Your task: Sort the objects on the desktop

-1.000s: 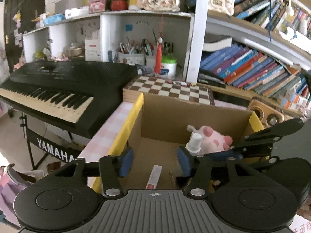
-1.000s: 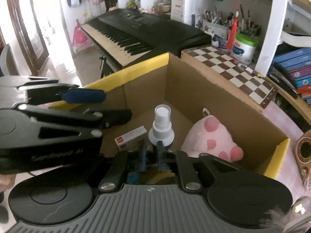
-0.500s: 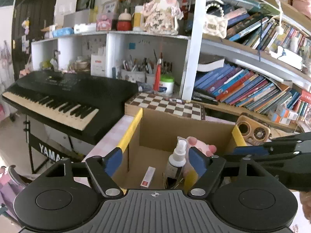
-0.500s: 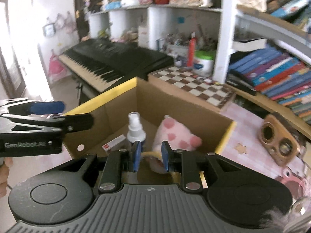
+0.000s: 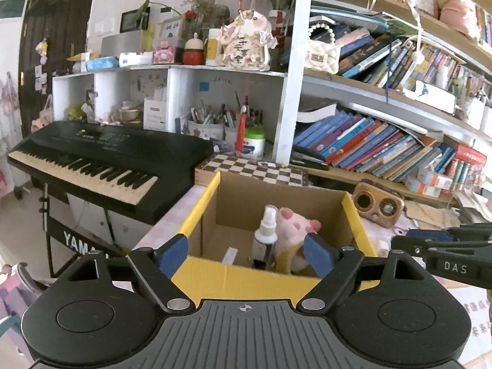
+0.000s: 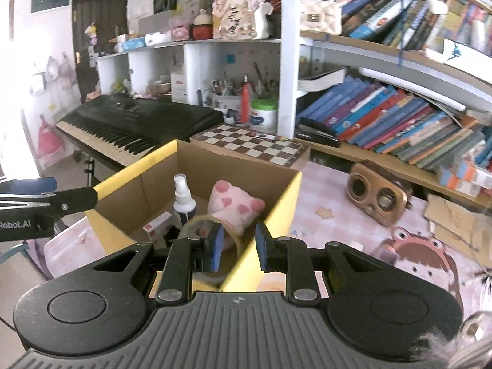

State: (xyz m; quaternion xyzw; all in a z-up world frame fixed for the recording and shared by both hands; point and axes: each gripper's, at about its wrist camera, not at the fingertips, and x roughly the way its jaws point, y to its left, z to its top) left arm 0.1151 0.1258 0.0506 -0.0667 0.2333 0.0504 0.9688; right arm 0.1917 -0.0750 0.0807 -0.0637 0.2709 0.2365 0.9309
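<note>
A cardboard box with yellow-taped rims [image 5: 270, 279] [image 6: 283, 206] stands on the desk. Inside it stand a white-capped spray bottle [image 5: 266, 233] [image 6: 183, 198], a pink plush toy [image 5: 293, 226] [image 6: 235, 206], a small white and red carton [image 5: 229, 255] [image 6: 156, 224] and a roll of clear tape [image 6: 212, 230]. My left gripper [image 5: 246, 253] is wide open and empty, above the box's near rim. My right gripper [image 6: 236, 246] is open and empty, above the box's right corner, with the tape roll just beyond its left finger.
A black keyboard [image 5: 101, 160] stands to the left. A chessboard [image 5: 255, 169] lies behind the box, under crowded bookshelves [image 5: 384, 150]. A wooden speaker [image 6: 376, 196] sits to the right on the pink checked tablecloth [image 6: 335, 224], with cardboard scraps [image 6: 452, 224] further right.
Both grippers have pulled back and up out of the box. The left jaws opened wider. The right jaws opened, leaving the tape roll in the box.
</note>
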